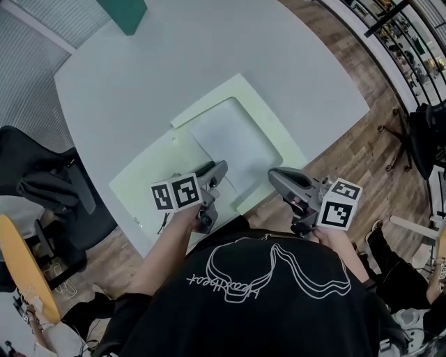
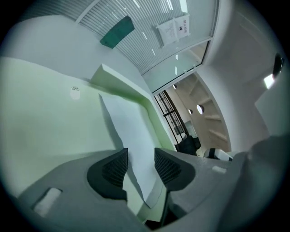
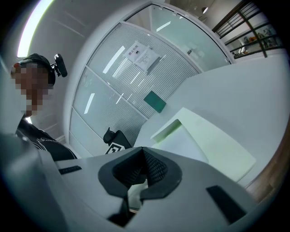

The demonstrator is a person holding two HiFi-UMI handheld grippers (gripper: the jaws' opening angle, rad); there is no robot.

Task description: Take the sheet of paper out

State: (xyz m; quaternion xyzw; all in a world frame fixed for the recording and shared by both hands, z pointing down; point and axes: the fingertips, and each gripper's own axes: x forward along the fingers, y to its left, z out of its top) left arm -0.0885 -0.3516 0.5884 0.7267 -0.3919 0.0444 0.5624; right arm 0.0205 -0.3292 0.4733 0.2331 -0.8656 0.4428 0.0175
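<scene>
A pale green folder [image 1: 150,185] lies open on the white table [image 1: 125,84]. A white sheet of paper [image 1: 233,143] rests on its right half. My left gripper [image 1: 214,169] hangs over the sheet's near left edge. In the left gripper view it [image 2: 140,165] is open. The sheet [image 2: 131,127] shows in the gap between the pads, and neither pad presses on it. My right gripper [image 1: 277,176] hovers at the folder's near right corner. Its pads [image 3: 144,163] meet at the tips with nothing between them. The sheet [image 3: 181,140] lies ahead of it.
A dark green object [image 1: 124,12] sits at the table's far edge. A black office chair [image 1: 42,178] stands left of the table, and another dark chair [image 1: 425,132] stands on the wooden floor to the right. The table's near edge runs just under both grippers.
</scene>
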